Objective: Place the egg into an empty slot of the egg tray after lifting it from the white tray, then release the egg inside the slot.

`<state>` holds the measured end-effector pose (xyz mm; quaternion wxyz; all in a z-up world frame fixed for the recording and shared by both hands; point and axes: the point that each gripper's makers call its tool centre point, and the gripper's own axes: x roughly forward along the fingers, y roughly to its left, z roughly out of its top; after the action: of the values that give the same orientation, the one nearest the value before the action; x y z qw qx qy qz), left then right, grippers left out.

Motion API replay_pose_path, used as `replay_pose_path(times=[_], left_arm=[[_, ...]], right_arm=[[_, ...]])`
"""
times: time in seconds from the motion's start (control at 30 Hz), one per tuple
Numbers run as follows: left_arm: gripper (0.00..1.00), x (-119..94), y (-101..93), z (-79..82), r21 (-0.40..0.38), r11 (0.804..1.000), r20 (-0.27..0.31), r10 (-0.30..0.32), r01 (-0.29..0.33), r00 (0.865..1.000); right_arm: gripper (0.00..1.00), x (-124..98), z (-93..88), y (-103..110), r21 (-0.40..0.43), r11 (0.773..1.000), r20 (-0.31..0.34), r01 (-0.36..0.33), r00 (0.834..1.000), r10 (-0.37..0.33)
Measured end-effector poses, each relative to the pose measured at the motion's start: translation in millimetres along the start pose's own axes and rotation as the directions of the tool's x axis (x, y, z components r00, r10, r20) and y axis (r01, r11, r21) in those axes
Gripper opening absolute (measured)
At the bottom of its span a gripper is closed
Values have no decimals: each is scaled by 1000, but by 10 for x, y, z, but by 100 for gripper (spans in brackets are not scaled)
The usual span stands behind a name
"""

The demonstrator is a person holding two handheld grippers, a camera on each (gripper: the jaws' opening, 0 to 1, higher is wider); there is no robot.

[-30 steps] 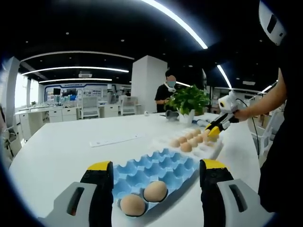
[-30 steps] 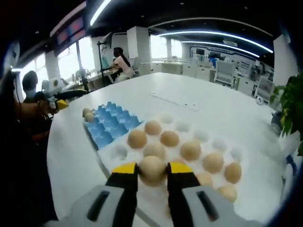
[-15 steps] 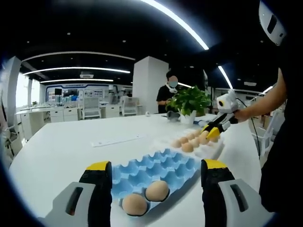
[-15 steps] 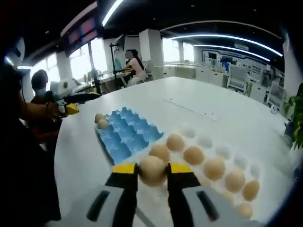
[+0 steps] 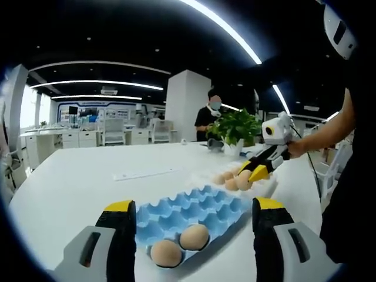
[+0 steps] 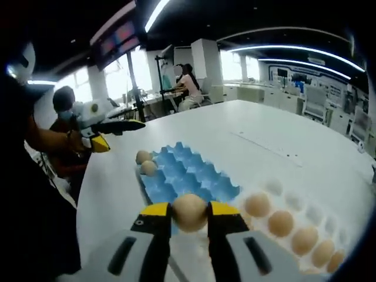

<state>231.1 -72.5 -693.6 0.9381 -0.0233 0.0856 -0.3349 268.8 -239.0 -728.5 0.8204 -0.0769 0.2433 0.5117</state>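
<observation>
My right gripper [image 6: 189, 210] is shut on a tan egg [image 6: 189, 211], held above the near edge of the blue egg tray [image 6: 197, 179]. Two eggs [image 6: 145, 162] lie in that tray's far-left slots. Beside it at the right lies the white tray [image 6: 294, 202] with several eggs. In the left gripper view, my left gripper [image 5: 191, 214] stands open just before the blue egg tray [image 5: 200, 208], whose two eggs [image 5: 179, 245] lie between its jaws. Farther off, the right gripper [image 5: 254, 173] carries the egg [image 5: 245, 175] over the white tray [image 5: 261, 187].
Everything stands on a large white table [image 5: 76, 188]. A potted plant [image 5: 234, 128] stands at its far side with a person [image 5: 207, 117] behind it. A thin strip [image 5: 145, 173] lies on the table. People sit at desks [image 6: 188, 85] beyond the table.
My right gripper has carried the egg off the white tray toward the blue egg tray. The left gripper has stayed almost still and open.
</observation>
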Motion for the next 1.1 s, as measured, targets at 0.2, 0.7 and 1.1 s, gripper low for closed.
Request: replay_pose_path(times=[0.2,0.7,1.1], left_arm=[[79,-17,-7,11,-7,1000,5,-9,9,1000],[83,-14,15,-7,-29,1000,-1,2,-2,1000],[79,-33,20,-12,-33,999,3,0,1,1000]], right_arm=[[23,239,129,202,-30,998,9,-63,998,64],[24,617,231,514,-71,984,-5,-166,986,166],[24,915,205,685,-99,969,-43,-225,974,222]])
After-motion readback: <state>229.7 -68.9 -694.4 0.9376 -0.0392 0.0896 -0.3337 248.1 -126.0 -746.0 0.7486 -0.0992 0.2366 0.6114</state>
